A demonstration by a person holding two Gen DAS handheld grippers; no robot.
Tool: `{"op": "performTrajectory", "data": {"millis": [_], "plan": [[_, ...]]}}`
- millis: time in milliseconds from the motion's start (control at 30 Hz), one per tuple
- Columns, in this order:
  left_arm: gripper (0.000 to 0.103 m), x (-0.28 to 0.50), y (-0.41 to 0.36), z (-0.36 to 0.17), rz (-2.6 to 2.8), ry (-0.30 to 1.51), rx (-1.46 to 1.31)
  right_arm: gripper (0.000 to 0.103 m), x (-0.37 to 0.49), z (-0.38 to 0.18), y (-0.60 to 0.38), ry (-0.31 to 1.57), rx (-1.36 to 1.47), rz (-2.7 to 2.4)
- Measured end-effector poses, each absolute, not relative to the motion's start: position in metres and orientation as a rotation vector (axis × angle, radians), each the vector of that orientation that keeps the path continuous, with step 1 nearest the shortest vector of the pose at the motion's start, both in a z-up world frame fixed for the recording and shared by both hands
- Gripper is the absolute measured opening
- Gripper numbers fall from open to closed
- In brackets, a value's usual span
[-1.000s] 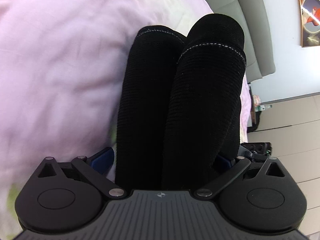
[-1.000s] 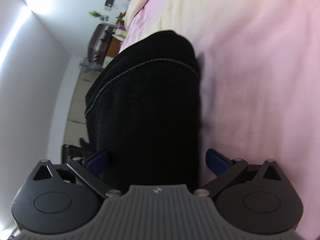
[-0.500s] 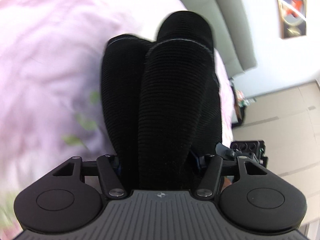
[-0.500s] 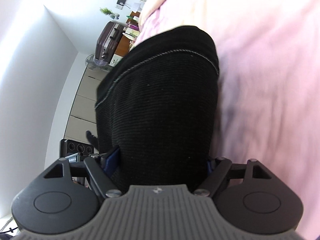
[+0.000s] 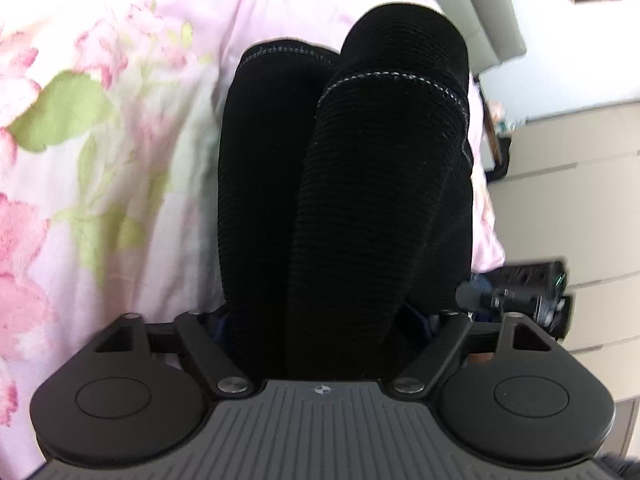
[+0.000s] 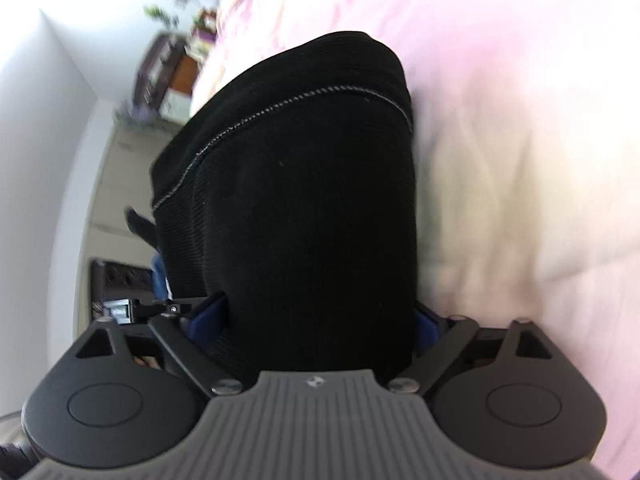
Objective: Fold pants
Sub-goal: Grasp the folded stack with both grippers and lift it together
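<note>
The black ribbed pants (image 5: 344, 184) hang from my left gripper (image 5: 320, 320), which is shut on a bunched edge of them; two hemmed leg ends with pale stitching point away over the bed. In the right wrist view the same black pants (image 6: 296, 200) fill the middle, and my right gripper (image 6: 320, 316) is shut on another part of the fabric. The blue finger pads (image 6: 208, 312) press against the cloth on both sides. The cloth hides the fingertips.
A pink floral bedsheet (image 5: 100, 120) lies under the pants and shows plain pink in the right wrist view (image 6: 520, 120). A grey headboard (image 5: 480, 0) is at the far end. Drawers (image 5: 560, 180) and a camera rig (image 5: 520, 296) stand beside the bed.
Both grippers closed on the pants from open a second ago. Both have since moved with the fabric over the bed; the floral print now shows on the left.
</note>
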State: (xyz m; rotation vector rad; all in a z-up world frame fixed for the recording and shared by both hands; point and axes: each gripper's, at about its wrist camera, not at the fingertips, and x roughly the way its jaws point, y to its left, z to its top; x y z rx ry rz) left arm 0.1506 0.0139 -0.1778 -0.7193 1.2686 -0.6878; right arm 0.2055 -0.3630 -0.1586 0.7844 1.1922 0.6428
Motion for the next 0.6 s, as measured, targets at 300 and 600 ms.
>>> {"op": "performTrajectory", "data": {"millis": [300,600], "plan": [[0.103,0.169,-0.013,-0.165,-0.643,1.342,-0.657,0.09,0.212,-0.133,-0.373,1.156,0.722,0.653],[0.102,0.157,-0.023,-0.17,-0.611,1.314,-0.698,0.093,0.209,-0.161,-0.357,1.13,0.763,0.686]]}}
